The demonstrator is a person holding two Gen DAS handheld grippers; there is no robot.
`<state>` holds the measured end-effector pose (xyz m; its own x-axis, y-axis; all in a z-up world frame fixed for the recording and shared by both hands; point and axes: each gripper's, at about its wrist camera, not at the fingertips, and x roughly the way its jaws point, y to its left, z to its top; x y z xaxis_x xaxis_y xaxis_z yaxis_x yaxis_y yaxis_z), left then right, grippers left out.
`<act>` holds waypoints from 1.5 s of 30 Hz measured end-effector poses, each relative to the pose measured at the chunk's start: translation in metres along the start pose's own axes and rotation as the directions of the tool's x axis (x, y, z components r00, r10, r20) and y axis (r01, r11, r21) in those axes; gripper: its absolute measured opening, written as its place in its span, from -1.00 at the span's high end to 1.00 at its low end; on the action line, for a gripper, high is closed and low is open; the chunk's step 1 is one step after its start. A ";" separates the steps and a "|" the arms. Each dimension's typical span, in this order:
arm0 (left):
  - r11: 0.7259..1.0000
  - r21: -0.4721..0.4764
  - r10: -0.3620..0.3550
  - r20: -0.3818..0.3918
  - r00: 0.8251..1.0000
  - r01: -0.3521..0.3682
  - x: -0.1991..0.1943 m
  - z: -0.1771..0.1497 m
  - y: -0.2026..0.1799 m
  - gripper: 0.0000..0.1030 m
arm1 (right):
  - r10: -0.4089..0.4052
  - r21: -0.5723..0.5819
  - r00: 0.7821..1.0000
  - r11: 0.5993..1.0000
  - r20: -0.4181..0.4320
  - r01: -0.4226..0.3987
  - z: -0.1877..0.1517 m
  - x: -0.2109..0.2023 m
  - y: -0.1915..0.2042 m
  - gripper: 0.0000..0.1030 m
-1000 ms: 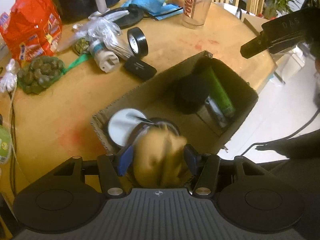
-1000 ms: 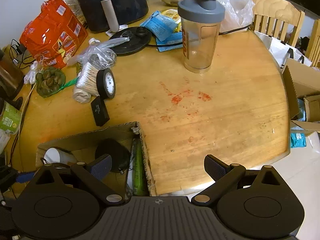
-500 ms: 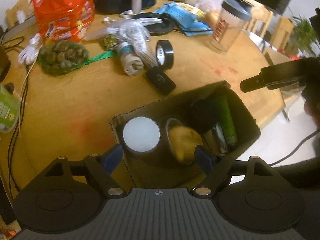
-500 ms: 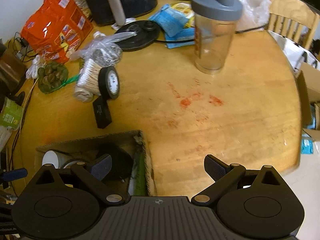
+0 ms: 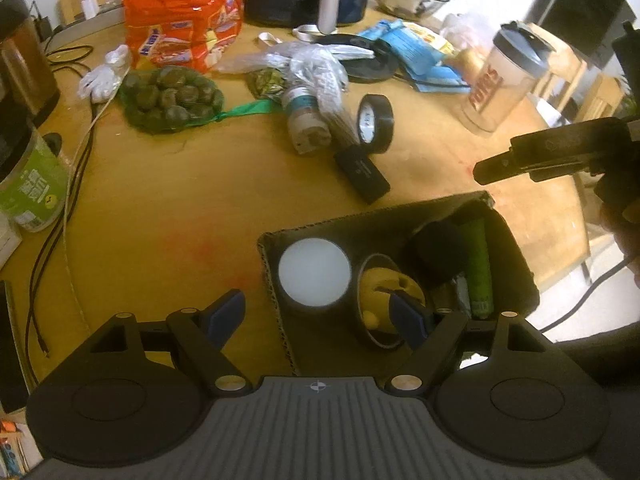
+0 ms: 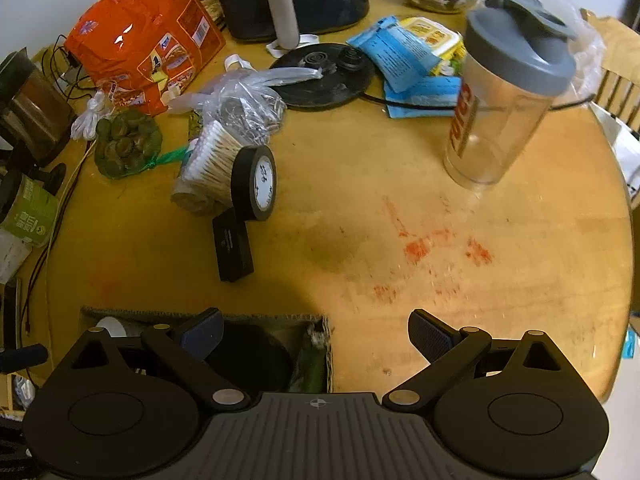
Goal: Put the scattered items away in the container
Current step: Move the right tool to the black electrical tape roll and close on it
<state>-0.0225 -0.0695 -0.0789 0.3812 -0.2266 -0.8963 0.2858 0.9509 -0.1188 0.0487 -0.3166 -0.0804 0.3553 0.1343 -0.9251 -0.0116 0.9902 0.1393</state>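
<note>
We find the left gripper (image 5: 320, 314) with its jaws wide apart and empty. A second ago they were clamped on a yellow-brown soft item; they have just been opening, and the yellow item (image 5: 386, 292) now lies inside a dark ring in the cardboard box (image 5: 516, 256), under the gripper's right finger and clear of both pads. The left finger hangs over bare table (image 5: 160, 208) just outside the box's near-left wall.

Beside the yellow item in the box we note a white round lid (image 5: 314, 272), a black round object (image 5: 440, 250) and a green tube (image 5: 478, 268) along the far wall.

The right gripper (image 6: 316, 332) is spread wide with nothing between its fingers. Compared with a second ago it has shifted toward the clutter: the black tape roll (image 6: 256, 184) and the black rectangular case (image 6: 232, 246) sit nearer in its view, and only the box's far corner shows beneath it. In the left wrist view it hangs above the table just beyond the box's far corner.

Outside the box remain the tape roll, standing on edge, touching the bagged cotton swabs (image 6: 212, 168), with the case just in front of them. The shaker bottle (image 6: 504, 96) stands well apart.
</note>
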 end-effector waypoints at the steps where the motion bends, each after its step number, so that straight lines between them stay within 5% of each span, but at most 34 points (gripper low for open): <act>1: 1.000 -0.008 0.004 0.003 1.000 -0.004 -0.001 0.000 0.001 -0.54 | 0.003 -0.008 1.000 1.000 0.001 -0.003 0.003 0.002 0.001 -0.92; 22: 0.983 -0.179 0.058 0.026 0.998 -0.053 -0.012 -0.008 0.021 -0.54 | 0.031 -0.152 0.999 0.988 0.009 -0.029 0.048 0.026 0.036 -0.92; 45: 0.964 -0.246 0.109 0.009 0.994 -0.104 -0.016 -0.016 0.027 -0.55 | -0.007 -0.273 1.000 0.962 0.002 0.007 0.075 0.065 0.064 -0.92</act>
<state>-0.0345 -0.0366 -0.0749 0.4186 -0.1231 -0.8998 0.0192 0.9917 -0.1267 0.1413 -0.2469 -0.1052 0.3569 0.1277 -0.9254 -0.2636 0.9641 0.0314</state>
